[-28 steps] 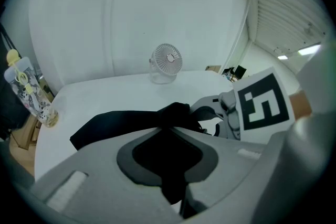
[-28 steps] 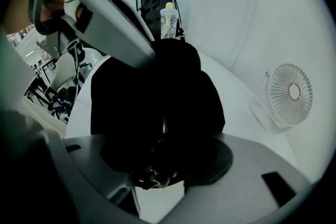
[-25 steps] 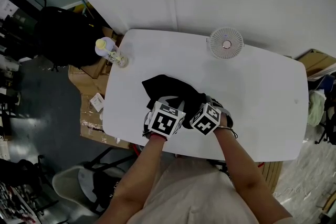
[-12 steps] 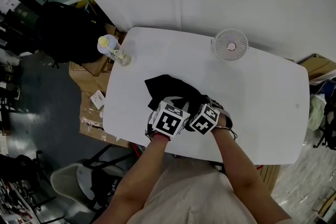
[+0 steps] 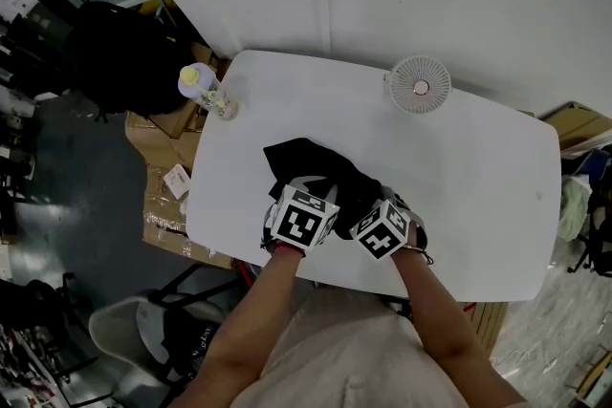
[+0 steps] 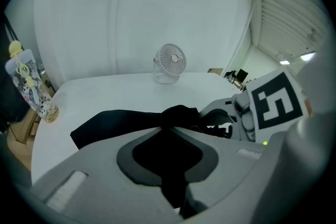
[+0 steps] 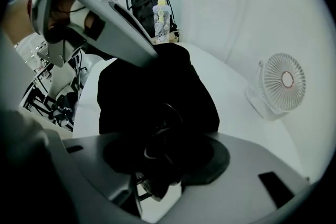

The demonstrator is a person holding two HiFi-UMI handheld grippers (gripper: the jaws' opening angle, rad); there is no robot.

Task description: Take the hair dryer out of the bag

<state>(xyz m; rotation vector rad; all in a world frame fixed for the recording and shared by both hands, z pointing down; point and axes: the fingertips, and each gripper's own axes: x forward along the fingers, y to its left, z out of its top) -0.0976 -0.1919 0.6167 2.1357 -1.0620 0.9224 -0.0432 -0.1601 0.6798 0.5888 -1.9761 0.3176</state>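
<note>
Left gripper nearly shut, pinching black bag fabric at mouth, bag lying on white table. Right gripper wide, jaws just been closing on glossy black hair dryer, mostly inside bag. Hold left pinch firm, draw dryer straight back through opening, slowly; fabric likely drags along

Hair dryer mostly inside the black bag, just a dark, indistinct shape at lower centre.
</note>
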